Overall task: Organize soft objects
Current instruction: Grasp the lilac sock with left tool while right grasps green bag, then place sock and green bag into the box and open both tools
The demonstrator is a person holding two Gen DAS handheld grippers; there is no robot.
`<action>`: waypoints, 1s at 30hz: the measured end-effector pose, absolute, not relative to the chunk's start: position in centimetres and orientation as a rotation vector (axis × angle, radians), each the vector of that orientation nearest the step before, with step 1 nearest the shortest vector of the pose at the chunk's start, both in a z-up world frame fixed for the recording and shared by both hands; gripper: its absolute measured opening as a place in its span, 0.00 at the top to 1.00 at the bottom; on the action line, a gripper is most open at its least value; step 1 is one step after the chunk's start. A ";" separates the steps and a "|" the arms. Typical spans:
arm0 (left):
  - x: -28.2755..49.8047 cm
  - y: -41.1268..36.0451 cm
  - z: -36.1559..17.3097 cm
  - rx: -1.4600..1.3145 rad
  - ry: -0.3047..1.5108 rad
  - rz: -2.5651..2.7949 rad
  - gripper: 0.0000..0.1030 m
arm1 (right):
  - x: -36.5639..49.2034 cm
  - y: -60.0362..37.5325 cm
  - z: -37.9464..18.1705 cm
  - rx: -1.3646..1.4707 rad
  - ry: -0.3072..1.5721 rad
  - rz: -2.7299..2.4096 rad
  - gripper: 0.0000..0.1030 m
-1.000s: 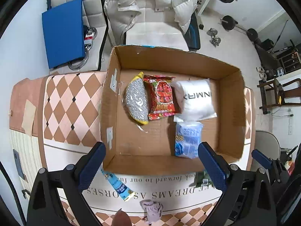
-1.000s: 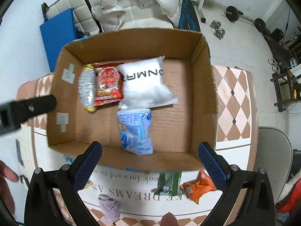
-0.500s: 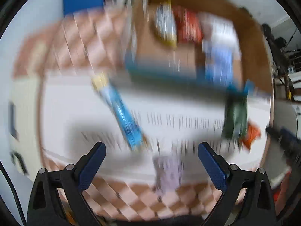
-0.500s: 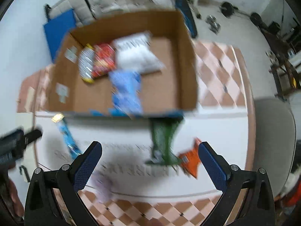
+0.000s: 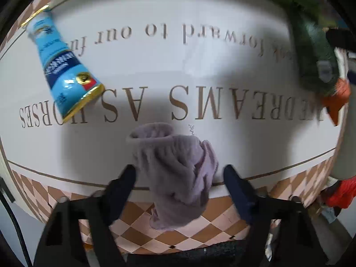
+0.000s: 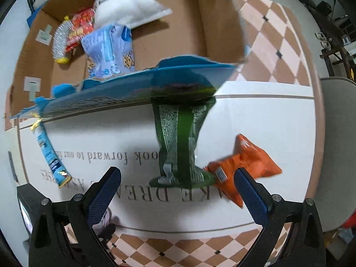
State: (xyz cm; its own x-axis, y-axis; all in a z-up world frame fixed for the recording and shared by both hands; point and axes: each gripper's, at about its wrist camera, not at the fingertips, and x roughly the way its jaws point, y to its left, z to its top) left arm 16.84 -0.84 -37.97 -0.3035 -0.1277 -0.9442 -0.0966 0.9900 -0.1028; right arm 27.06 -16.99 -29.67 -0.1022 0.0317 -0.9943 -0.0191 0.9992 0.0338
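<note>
A crumpled lilac sock (image 5: 178,173) lies on the white lettered table mat (image 5: 200,66), between the open fingers of my left gripper (image 5: 179,178), which hangs low around it. A light blue tube-shaped pack (image 5: 60,66) lies to its left; it also shows in the right wrist view (image 6: 50,155). My right gripper (image 6: 175,183) is open and empty above a dark green bag (image 6: 180,142) and an orange pack (image 6: 242,164). The cardboard box (image 6: 220,15) behind holds a white pillow pack (image 6: 131,6), a pale blue pack (image 6: 109,49), a red snack bag (image 6: 80,29) and a silver bag (image 6: 60,42).
The box's blue front flap (image 6: 133,89) overhangs the top of the green bag. A grey chair (image 6: 336,146) stands at the table's right side. The checkered table edge (image 6: 178,249) runs close under both grippers.
Both grippers have dropped from above the box down toward the mat. The left one now straddles the lilac sock; the right one has come close to the green bag and orange pack.
</note>
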 end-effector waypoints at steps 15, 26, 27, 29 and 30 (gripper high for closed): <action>17.3 -0.6 -32.0 -0.143 1.744 -0.025 0.68 | 24.8 -15.7 -32.8 -0.025 1.758 0.065 0.72; 27.0 2.1 -17.2 -0.212 1.471 -0.115 0.68 | 23.2 -14.6 -19.5 0.123 1.572 0.281 0.73; 28.1 3.2 -16.6 -0.216 1.464 -0.107 0.68 | 24.0 -14.6 -18.1 0.136 1.544 0.290 0.73; 30.7 4.0 -16.8 -0.220 1.474 -0.086 0.68 | 25.9 -14.3 -16.2 0.150 1.501 0.305 0.73; 31.5 4.3 -17.2 -0.225 1.483 -0.080 0.68 | 26.8 -14.0 -15.7 0.155 1.486 0.307 0.73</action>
